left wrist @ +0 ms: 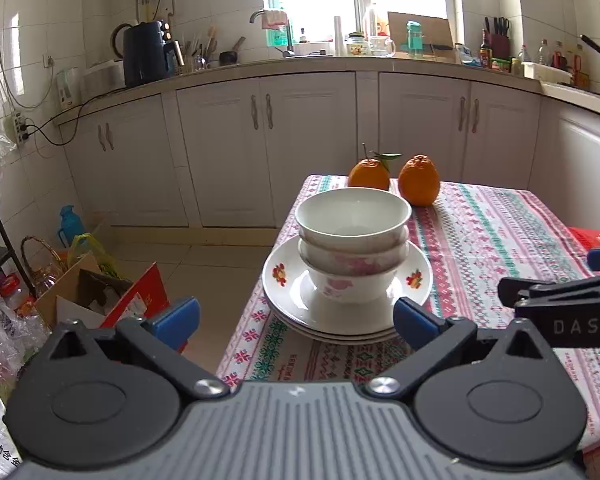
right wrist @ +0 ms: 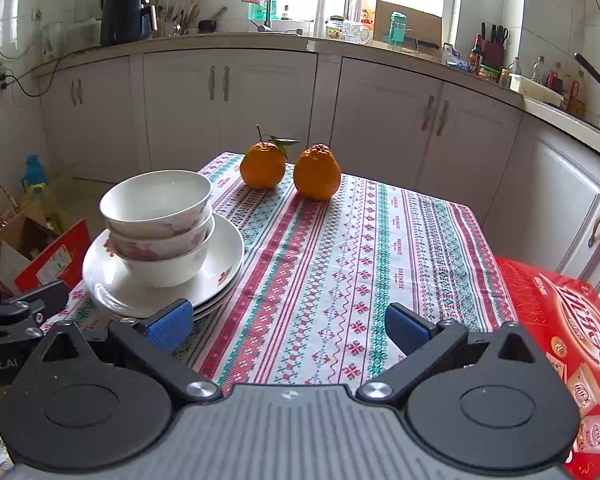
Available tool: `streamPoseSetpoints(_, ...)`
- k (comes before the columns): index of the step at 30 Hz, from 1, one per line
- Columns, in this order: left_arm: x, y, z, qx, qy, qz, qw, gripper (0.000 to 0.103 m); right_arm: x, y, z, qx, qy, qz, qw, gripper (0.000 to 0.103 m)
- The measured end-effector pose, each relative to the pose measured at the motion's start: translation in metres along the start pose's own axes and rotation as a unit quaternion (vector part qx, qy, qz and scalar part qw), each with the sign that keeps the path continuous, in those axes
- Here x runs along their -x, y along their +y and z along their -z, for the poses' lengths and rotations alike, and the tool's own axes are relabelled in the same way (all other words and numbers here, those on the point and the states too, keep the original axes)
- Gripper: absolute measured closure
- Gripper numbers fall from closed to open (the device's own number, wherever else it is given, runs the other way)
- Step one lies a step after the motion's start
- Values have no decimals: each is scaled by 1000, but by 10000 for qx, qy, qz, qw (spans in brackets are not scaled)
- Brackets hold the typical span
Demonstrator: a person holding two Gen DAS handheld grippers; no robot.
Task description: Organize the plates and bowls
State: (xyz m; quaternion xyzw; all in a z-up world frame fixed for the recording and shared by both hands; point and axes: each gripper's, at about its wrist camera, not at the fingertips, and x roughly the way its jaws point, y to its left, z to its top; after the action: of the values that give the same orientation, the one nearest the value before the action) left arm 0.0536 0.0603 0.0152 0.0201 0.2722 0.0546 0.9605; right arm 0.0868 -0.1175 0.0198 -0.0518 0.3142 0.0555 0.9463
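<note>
Three white bowls with pink flowers [left wrist: 353, 248] are nested in a stack on a pile of white plates [left wrist: 284, 280] at the table's left edge. The same bowls [right wrist: 158, 224] and plates [right wrist: 224, 256] show at the left in the right wrist view. My left gripper [left wrist: 296, 316] is open and empty, just in front of the plates. My right gripper [right wrist: 288, 326] is open and empty over the patterned tablecloth [right wrist: 340, 264], to the right of the stack. The right gripper's side also shows in the left wrist view [left wrist: 560, 300].
Two oranges [right wrist: 292, 170] stand at the table's far end. A red box [right wrist: 568, 344] lies at the table's right edge. Cardboard boxes and bags [left wrist: 100, 296] crowd the floor at the left. Kitchen cabinets [left wrist: 260, 148] run behind.
</note>
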Motion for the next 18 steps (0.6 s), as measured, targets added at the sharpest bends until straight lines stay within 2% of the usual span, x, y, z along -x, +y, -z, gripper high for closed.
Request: streamPoseSetpoints(18,13,-2,-2,119,-109,-101,9998,1,18,5,3,61,-245,123,9996,0)
